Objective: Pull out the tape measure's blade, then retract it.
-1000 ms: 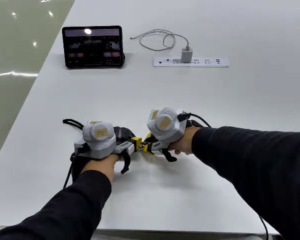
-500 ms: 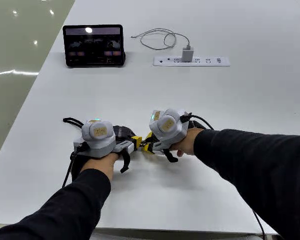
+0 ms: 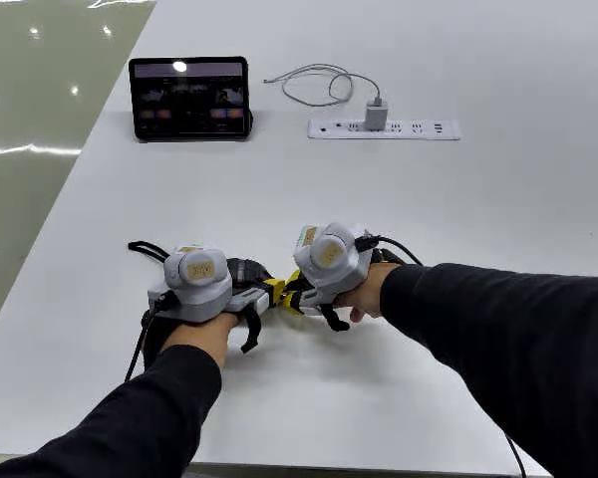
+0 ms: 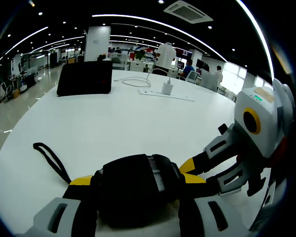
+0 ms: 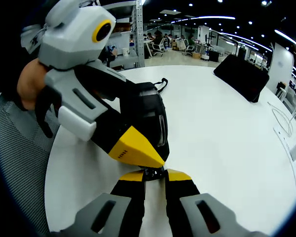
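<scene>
One job each: left hand-held gripper (image 4: 137, 183) clamped tape measure (image 4: 133, 190) to keep it still on desk (image 3: 399, 199); right hand-held gripper (image 5: 155, 176) pinched blade tip (image 5: 155, 171), ready to pull.

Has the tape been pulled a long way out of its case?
No, the right gripper pinches right beside the tape measure case.

No word or number can be read. A pale yellow sticker (image 3: 200, 267) sits on top of the left tongs (image 3: 266, 291) and a second sticker (image 3: 328, 252) on the right tongs (image 3: 296, 291) — the marks on both are too small to make out. The tablet (image 3: 189, 97) on the worktop (image 3: 458, 209) shows small tiles on its screen, all blurred.
</scene>
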A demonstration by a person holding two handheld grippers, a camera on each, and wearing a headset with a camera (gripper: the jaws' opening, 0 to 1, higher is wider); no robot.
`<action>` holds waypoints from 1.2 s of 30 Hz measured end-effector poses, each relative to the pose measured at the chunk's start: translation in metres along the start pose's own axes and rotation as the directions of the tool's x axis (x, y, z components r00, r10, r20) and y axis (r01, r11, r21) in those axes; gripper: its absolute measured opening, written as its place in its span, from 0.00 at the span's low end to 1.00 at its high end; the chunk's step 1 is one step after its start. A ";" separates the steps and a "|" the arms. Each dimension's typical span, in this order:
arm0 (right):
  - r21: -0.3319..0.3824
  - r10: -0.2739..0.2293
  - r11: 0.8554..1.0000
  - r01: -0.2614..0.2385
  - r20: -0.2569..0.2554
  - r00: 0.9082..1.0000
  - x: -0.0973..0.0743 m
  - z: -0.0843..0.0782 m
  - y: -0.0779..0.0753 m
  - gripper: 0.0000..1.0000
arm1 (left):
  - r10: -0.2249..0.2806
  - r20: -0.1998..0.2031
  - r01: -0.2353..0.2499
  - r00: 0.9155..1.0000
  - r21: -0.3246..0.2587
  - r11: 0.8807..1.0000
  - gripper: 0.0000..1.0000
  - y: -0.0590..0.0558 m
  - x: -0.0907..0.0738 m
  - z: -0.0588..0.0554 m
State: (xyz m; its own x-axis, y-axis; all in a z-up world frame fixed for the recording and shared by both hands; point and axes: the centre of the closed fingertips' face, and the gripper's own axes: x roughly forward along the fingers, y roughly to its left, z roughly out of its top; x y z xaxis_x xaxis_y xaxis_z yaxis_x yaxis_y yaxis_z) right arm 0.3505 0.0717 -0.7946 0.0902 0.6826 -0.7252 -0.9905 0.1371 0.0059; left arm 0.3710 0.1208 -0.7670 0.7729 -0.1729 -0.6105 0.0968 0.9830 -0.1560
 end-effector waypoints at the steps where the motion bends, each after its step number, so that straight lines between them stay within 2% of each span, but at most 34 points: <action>1: -0.003 -0.001 1.000 0.001 0.000 1.000 0.000 0.000 0.000 0.11 | 0.000 0.000 0.000 1.000 -0.001 1.000 0.63 0.000 0.000 0.000; 22: -0.002 -0.002 1.000 0.002 0.001 1.000 -0.001 0.001 0.000 0.11 | -0.001 0.009 0.001 1.000 -0.008 1.000 0.64 0.000 0.000 0.001; 32: 0.000 0.007 1.000 -0.007 -0.016 1.000 0.000 0.002 0.001 0.12 | -0.004 0.009 0.004 1.000 0.011 1.000 0.66 0.000 -0.001 0.002; 34: -0.030 0.004 1.000 -0.004 -0.023 1.000 0.000 0.002 0.000 0.12 | -0.009 0.008 0.009 1.000 0.013 1.000 0.66 0.000 -0.001 0.002; 36: -0.030 0.001 1.000 -0.001 -0.021 1.000 0.000 0.003 0.001 0.12 | -0.014 0.005 0.014 1.000 0.016 1.000 0.66 -0.001 -0.001 0.002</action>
State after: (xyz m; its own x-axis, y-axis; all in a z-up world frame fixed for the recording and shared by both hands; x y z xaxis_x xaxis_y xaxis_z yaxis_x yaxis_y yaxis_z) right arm 0.3502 0.0736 -0.7928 0.0872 0.6672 -0.7397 -0.9933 0.1145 -0.0138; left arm 0.3717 0.1203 -0.7650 0.7746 -0.1867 -0.6043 0.1179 0.9813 -0.1521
